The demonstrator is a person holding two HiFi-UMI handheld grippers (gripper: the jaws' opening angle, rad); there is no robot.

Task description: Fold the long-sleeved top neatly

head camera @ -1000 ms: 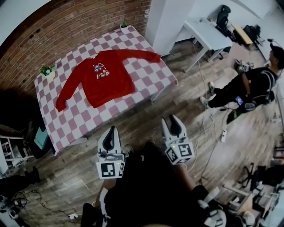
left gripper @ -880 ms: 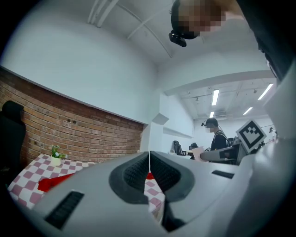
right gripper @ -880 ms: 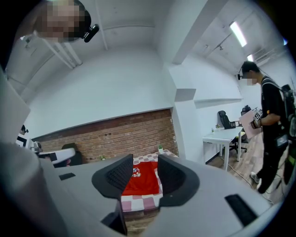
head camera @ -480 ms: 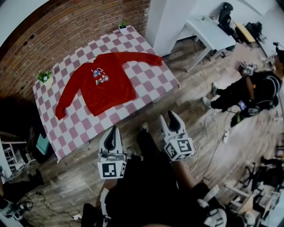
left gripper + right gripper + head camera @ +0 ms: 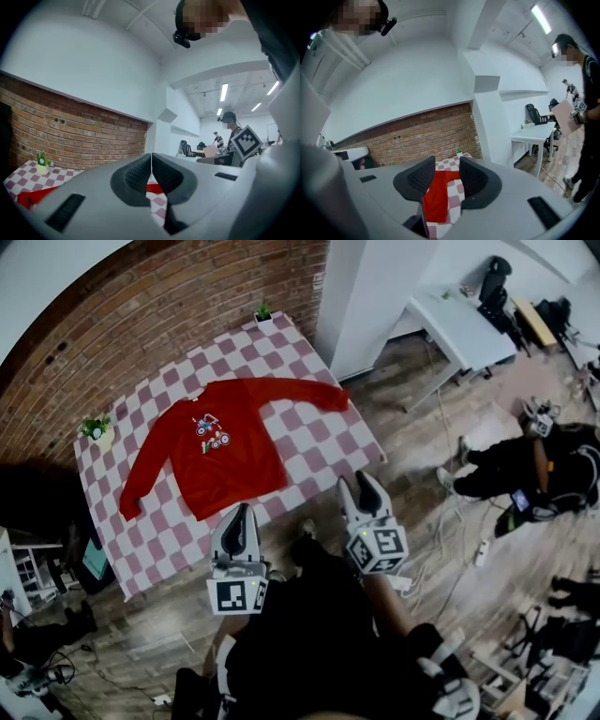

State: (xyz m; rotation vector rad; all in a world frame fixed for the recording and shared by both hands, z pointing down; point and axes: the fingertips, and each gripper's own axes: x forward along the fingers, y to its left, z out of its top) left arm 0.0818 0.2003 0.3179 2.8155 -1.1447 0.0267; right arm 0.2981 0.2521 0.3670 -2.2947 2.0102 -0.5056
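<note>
While we are holding one tool in each hand, the left hand-held gripper (image 5: pixel 239 514) is showing its jaws pressed fully together, and in the left gripper view its ribbed pads (image 5: pixel 138 174) are meeting along one thin line with nothing between them. The right hand-held gripper (image 5: pixel 362 486) is standing with its jaws wide apart and is gripping nothing; between its pads (image 5: pixel 423 176) we are seeing only red cloth farther off. Both tools are pointing toward the bench (image 5: pixel 323 442) and are hanging near its front edge, above the wooden floor (image 5: pixel 441 531).

On the bench, which is wearing a pink and white checked cloth, the long-sleeved top (image 5: pixel 220 446) is lying flat and unfolded. Its front is facing up with a small print on the chest, and its two sleeves are spreading out to the sides. One small potted plant (image 5: pixel 97 430) is standing at the left edge of the bench, and another plant (image 5: pixel 263 312) is standing at the far corner. Behind the bench a brick wall (image 5: pixel 141 324) is running. To the right, well apart from the bench, a white desk (image 5: pixel 459 320) is standing, and a person in dark clothes (image 5: pixel 534 470) is standing on the floor.
</note>
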